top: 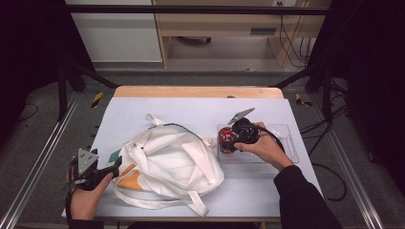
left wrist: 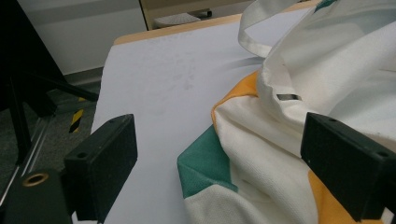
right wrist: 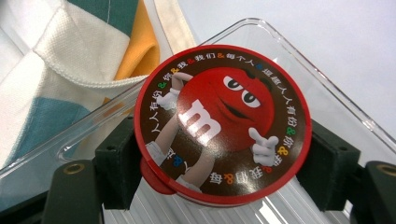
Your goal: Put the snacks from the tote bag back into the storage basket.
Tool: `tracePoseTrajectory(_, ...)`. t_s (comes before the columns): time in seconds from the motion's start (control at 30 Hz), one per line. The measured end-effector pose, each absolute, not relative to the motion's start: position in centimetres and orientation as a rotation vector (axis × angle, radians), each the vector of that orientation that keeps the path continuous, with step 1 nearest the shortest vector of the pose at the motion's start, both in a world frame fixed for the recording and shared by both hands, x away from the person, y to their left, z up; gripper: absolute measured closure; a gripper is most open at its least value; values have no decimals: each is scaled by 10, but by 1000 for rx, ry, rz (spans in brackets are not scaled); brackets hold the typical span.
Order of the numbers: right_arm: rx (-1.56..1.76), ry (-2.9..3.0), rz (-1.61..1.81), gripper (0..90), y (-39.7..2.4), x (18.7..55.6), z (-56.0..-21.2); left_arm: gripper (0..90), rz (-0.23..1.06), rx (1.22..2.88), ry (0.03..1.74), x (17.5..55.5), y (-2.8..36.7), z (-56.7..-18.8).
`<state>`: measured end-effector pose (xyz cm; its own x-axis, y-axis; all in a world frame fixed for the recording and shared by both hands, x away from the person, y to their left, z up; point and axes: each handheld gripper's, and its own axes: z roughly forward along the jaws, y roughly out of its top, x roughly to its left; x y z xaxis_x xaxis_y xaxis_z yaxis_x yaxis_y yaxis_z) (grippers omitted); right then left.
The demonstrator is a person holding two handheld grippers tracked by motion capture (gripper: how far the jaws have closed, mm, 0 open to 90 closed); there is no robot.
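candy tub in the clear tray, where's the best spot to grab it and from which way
Grip the candy tub across its round sides just under the lid, coming from above. It stands upright in the clear tray with the flat lid facing up, and the right claw already has a jaw on each side.

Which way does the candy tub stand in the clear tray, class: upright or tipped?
Upright: the candy tub shows its round lid face-on, standing in the clear tray.

The right gripper (right wrist: 219, 163) is clamping its black jaws on a round red-lidded candy tub (right wrist: 222, 123) sitting in a clear plastic tray (right wrist: 327, 93), beside a white, orange and teal canvas bag (right wrist: 70, 51).
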<state>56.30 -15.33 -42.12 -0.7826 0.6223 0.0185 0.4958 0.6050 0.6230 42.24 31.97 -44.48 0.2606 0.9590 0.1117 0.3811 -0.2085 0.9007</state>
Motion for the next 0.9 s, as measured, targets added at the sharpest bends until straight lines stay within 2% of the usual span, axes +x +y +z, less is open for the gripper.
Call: tracePoseTrajectory(0.9, 920, 2650, 888, 259, -151, 563, -425, 109, 920, 1737, 1237, 422, 320, -444)
